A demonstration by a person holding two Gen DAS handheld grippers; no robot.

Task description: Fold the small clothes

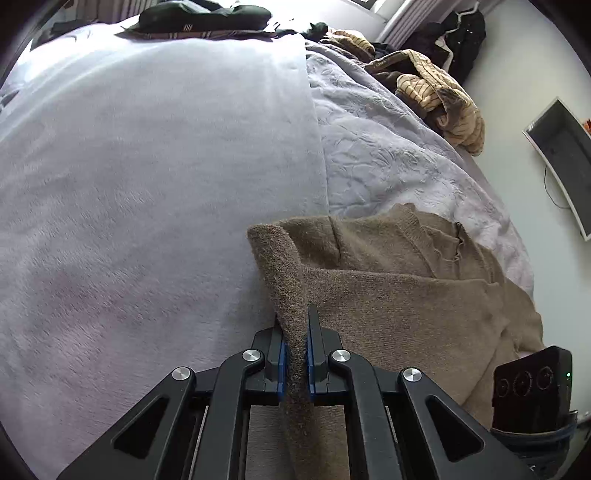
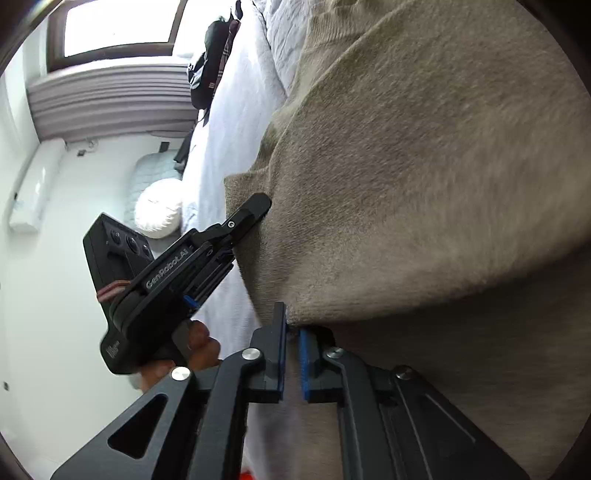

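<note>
A wide bed [image 1: 129, 166] fills most of the left wrist view, spread with a pale lilac fleece blanket that overlaps a textured quilt [image 1: 388, 155] of the same colour. In the right wrist view, white walls, a bright window [image 2: 118, 26] and an air conditioner [image 2: 35, 188] frame the room. Along the bed's far edge lie dark clothes [image 1: 203, 16] and a striped yellow garment [image 1: 439, 96] (crumpled, near the corner). The brown sweater [image 1: 399, 295] lies at the bed's near edge, partly lifted. The left tool [image 1: 294, 332] is clamped on a raised fold of it; the right tool [image 2: 291, 332] pinches another edge, a hand [image 2: 199, 347] showing under the left tool's grip.
</note>
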